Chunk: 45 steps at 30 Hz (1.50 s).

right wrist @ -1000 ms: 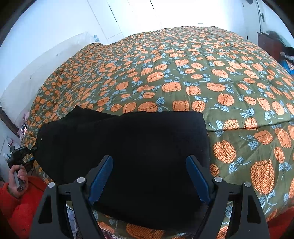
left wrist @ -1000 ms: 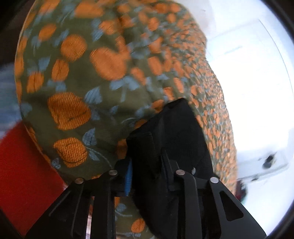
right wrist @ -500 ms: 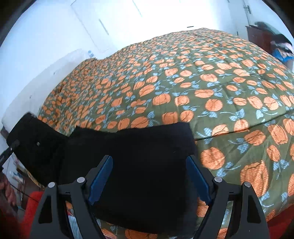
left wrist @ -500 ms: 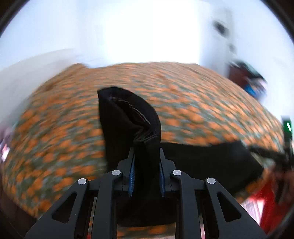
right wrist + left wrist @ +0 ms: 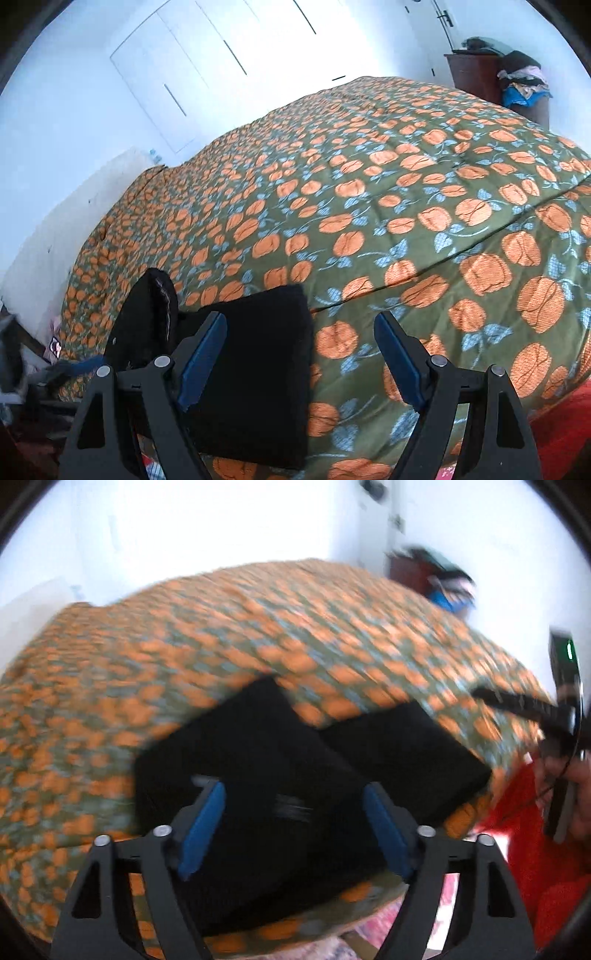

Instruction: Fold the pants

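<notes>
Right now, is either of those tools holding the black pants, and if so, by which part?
Nothing is held. Both the left hand-held gripper and right hand-held gripper are open above the black pants on the bed.

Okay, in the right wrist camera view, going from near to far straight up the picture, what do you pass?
Right gripper, open → black pants lying on the near edge of the bed → pumpkin-print bedspread → white wardrobe doors.

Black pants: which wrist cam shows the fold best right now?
Left wrist, despite motion blur: the black pants appear nearly whole, one layer laid over the other on the bedspread. The right wrist view is sharper but catches only one end and an upturned edge.
</notes>
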Tool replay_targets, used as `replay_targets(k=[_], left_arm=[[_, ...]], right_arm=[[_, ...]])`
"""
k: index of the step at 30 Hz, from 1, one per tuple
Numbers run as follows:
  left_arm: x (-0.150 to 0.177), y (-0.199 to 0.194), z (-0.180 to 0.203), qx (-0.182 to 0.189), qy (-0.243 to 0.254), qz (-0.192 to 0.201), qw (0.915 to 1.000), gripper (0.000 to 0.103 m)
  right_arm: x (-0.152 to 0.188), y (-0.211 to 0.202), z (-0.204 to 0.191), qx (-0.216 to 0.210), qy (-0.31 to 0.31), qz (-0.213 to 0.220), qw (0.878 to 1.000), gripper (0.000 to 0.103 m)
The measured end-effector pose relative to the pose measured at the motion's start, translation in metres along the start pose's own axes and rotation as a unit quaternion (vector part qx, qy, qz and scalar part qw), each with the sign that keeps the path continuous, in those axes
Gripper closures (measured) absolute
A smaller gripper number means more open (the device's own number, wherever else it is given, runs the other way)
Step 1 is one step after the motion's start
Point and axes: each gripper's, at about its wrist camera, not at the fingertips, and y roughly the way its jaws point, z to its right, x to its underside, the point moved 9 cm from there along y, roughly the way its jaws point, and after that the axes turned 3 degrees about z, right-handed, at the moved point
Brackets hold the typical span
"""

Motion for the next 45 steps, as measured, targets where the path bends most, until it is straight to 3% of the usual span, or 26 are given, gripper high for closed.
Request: replay_targets(k=[3, 5, 6, 7, 10, 13, 15, 20, 23, 28, 36, 39, 43, 44, 45], left_arm=[[0.005, -0.003, -0.063, -0.061, -0.067, 0.005, 0.9959, 0.023], [0.026, 0.009, -0.101, -0.101, -0.113, -0.016, 0.9883, 0.041], [0.035, 0.016, -0.111, -0.107, -0.125, -0.030, 0.9859, 0.057], [0.051, 0.028, -0.116, -0.104, -0.141, -0.057, 0.9828, 0.073], [0.077, 0.046, -0.101, -0.067, -0.153, -0.085, 0.9822, 0.099], [0.070, 0.059, -0.067, -0.022, -0.128, -0.084, 0.9879, 0.099], [0.068, 0.065, -0.054, -0.032, -0.097, -0.092, 0.9905, 0.102], [0.070, 0.060, -0.056, -0.018, -0.111, -0.089, 0.9897, 0.102], [0.072, 0.062, -0.056, -0.019, -0.107, -0.087, 0.9903, 0.102], [0.070, 0.068, -0.058, -0.022, -0.102, -0.085, 0.9909, 0.102], [0.071, 0.069, -0.058, -0.026, -0.100, -0.084, 0.9911, 0.102], [0.073, 0.069, -0.061, -0.025, -0.104, -0.084, 0.9907, 0.102], [0.069, 0.065, -0.067, -0.022, -0.117, -0.088, 0.9890, 0.096], [0.065, 0.060, -0.071, -0.022, -0.127, -0.086, 0.9880, 0.092], [0.059, 0.051, -0.078, -0.020, -0.143, -0.072, 0.9868, 0.082]], right_arm=[[-0.001, 0.002, -0.012, -0.015, -0.017, 0.005, 1.000, 0.021], [-0.002, 0.003, -0.030, -0.036, -0.032, 0.007, 0.999, 0.021], [0.000, 0.003, -0.040, -0.050, -0.038, 0.002, 0.998, 0.021], [0.002, 0.005, -0.049, -0.068, -0.040, -0.007, 0.997, 0.021], [0.010, 0.013, -0.079, -0.147, -0.027, -0.044, 0.988, 0.021], [0.020, 0.032, -0.108, -0.248, 0.017, -0.121, 0.961, 0.021], [0.029, 0.050, -0.122, -0.272, 0.022, -0.175, 0.946, 0.021], [0.052, 0.080, -0.151, -0.293, -0.032, -0.284, 0.912, 0.028], [0.064, 0.089, -0.162, -0.294, -0.065, -0.321, 0.898, 0.031], [0.081, 0.100, -0.173, -0.288, -0.113, -0.363, 0.879, 0.046], [0.096, 0.122, -0.170, -0.258, -0.150, -0.405, 0.864, 0.055], [0.098, 0.118, -0.180, -0.277, -0.156, -0.399, 0.860, 0.072], [0.097, 0.117, -0.185, -0.254, -0.174, -0.383, 0.871, 0.080], [0.094, 0.113, -0.187, -0.253, -0.178, -0.371, 0.875, 0.081], [0.088, 0.106, -0.191, -0.259, -0.177, -0.358, 0.879, 0.083]])
